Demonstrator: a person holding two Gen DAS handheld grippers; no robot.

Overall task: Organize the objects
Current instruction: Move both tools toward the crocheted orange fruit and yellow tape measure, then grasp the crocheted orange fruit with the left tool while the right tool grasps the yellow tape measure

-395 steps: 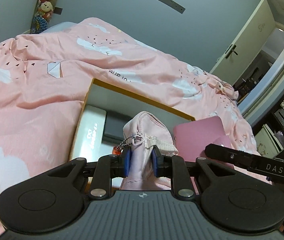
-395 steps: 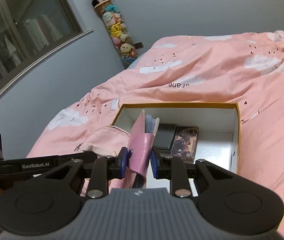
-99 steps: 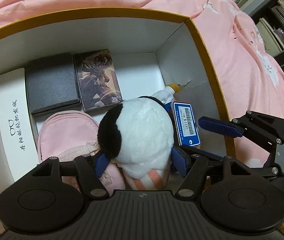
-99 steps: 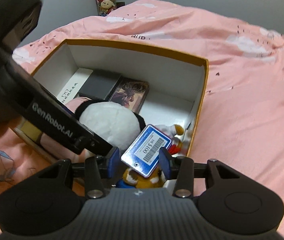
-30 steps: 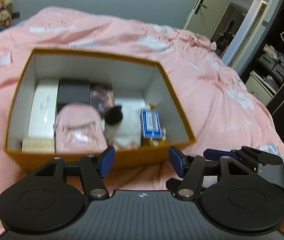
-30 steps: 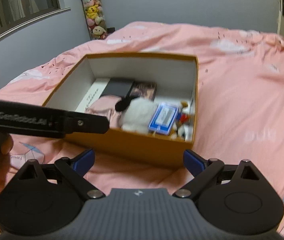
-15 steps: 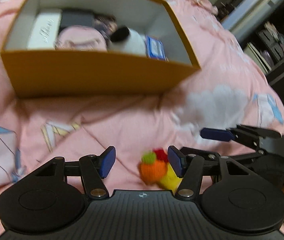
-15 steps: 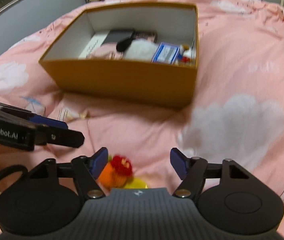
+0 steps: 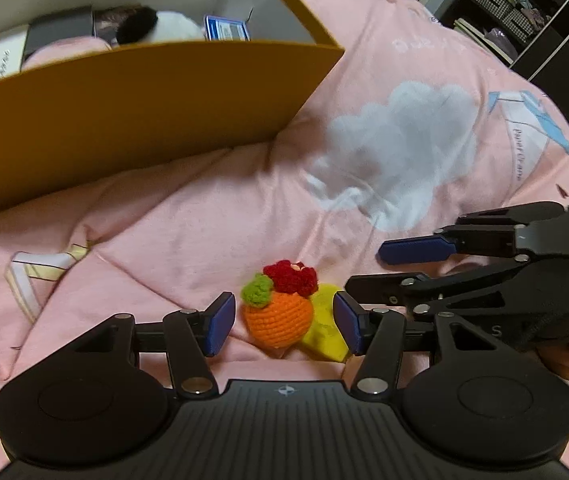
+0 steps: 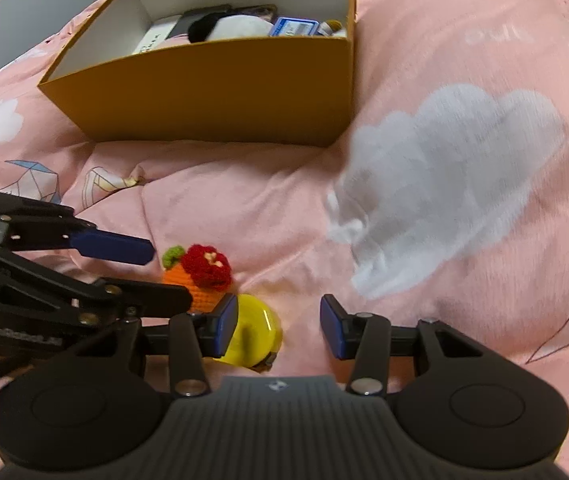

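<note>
An orange crochet toy (image 9: 278, 318) with a green tuft and a red flower lies on the pink duvet, touching a yellow round object (image 9: 323, 330). My left gripper (image 9: 284, 322) is open, its blue pads on either side of both. My right gripper (image 10: 278, 326) is open; the yellow object (image 10: 252, 334) lies against its left pad, the crochet toy (image 10: 200, 276) just beyond. The yellow box (image 9: 132, 112) stands further back and holds a black-and-white plush (image 10: 224, 26), a blue card (image 10: 294, 26), a pink pouch (image 9: 64, 50) and flat boxes.
The pink duvet (image 10: 424, 168) with white cloud prints covers the bed all around. The box's near wall (image 10: 212, 92) stands between the toys and its inside. Dark shelves (image 9: 524, 12) stand at the far right. Each gripper shows in the other's view, close together.
Both grippers have dropped lower and closer to the crochet toy and yellow object. The box has moved further up and back in both views. Both grippers stay open.
</note>
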